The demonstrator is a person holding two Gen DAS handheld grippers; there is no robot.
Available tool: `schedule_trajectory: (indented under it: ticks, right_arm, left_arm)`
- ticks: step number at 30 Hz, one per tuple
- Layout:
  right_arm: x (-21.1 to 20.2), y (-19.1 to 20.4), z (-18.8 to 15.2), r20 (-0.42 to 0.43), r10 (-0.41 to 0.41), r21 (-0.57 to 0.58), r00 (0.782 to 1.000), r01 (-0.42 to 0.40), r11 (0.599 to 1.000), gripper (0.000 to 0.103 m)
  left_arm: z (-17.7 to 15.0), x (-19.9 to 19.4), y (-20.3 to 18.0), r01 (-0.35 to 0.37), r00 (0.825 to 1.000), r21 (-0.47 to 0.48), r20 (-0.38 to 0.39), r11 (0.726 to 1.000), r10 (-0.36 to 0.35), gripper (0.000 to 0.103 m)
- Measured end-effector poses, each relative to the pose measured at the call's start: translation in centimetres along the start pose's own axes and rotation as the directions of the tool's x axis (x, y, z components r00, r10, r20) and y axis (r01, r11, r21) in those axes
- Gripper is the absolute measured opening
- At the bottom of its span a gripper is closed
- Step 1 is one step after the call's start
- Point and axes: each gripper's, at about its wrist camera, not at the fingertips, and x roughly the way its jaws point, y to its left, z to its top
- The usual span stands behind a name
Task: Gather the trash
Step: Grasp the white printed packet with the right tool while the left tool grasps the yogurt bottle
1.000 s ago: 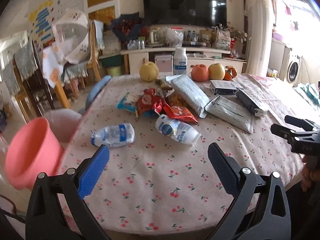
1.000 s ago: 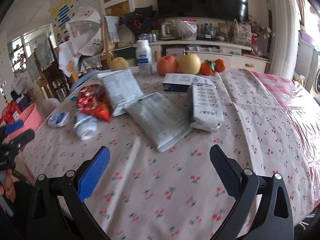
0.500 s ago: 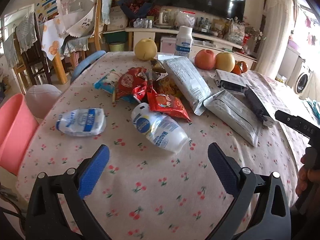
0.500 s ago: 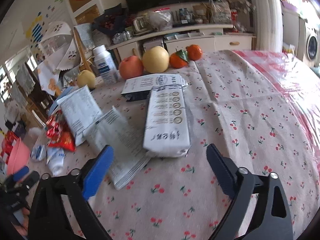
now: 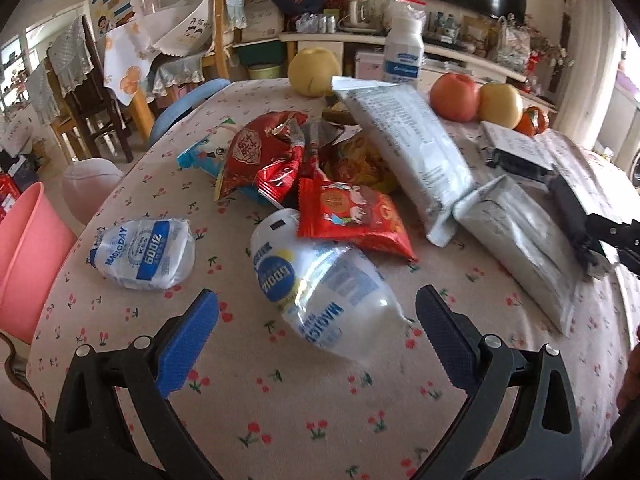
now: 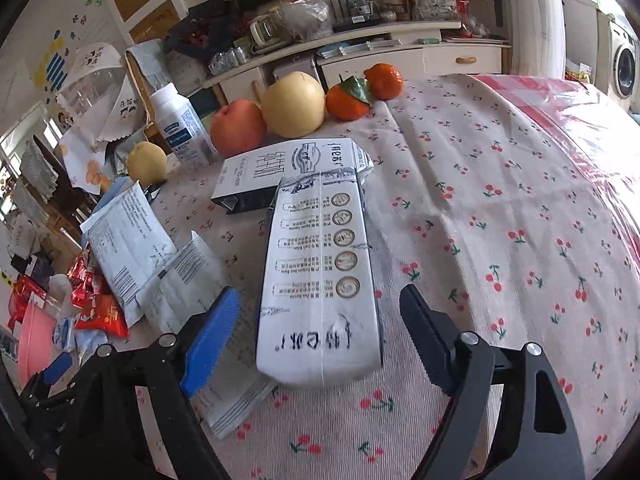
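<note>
On the cherry-print tablecloth (image 5: 280, 408) lies a crumpled clear MAGICDAY bottle (image 5: 324, 292), just ahead of and between the fingers of my left gripper (image 5: 316, 332), which stands open without touching it. A second crumpled bottle (image 5: 144, 254) lies to the left. Red snack wrappers (image 5: 352, 216) and silver pouches (image 5: 408, 144) are piled behind. In the right wrist view a white milk carton (image 6: 320, 280) lies flat between the fingers of my right gripper (image 6: 320, 320). Its jaws are closing, with a small gap still on each side of the carton.
A pink bin (image 5: 24, 256) stands off the table's left edge. Apples, a pear (image 6: 294, 106), oranges (image 6: 346, 100) and a white bottle (image 6: 180, 128) stand at the far side. A second carton (image 6: 256, 176) lies behind the first. Chairs and a TV cabinet are beyond.
Both grippers have moved forward and down over the table. The clear bottle now lies between the left fingers, the white carton between the right ones, and the right jaws have narrowed.
</note>
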Motion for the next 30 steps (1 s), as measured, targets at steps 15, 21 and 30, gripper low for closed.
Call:
schedule_trajectory:
  ticks: [15, 21, 30]
  right_arm:
    - [0.6, 0.6, 0.0, -0.023, -0.054, -0.062, 0.998, 0.053, 0.997, 0.066]
    - [0.1, 0.8, -0.5, -0.024, -0.053, -0.071, 0.998, 0.051, 0.996, 0.065]
    - [-1.7, 1.0, -1.6, -0.003, -0.051, -0.066, 0.999, 0.050, 0.997, 0.065]
  left_arm:
    - [0.6, 1.4, 0.4, 0.031, 0.999, 0.043, -0.034, 0.999, -0.030, 0.056]
    - [0.5, 1.3, 2.0, 0.083, 0.996, 0.020, -0.030, 0.996, -0.082, 0.034]
    - [0.9, -0.5, 4.8, 0.179, 0.984, -0.024, 0.019, 0.983, -0.179, 0.027]
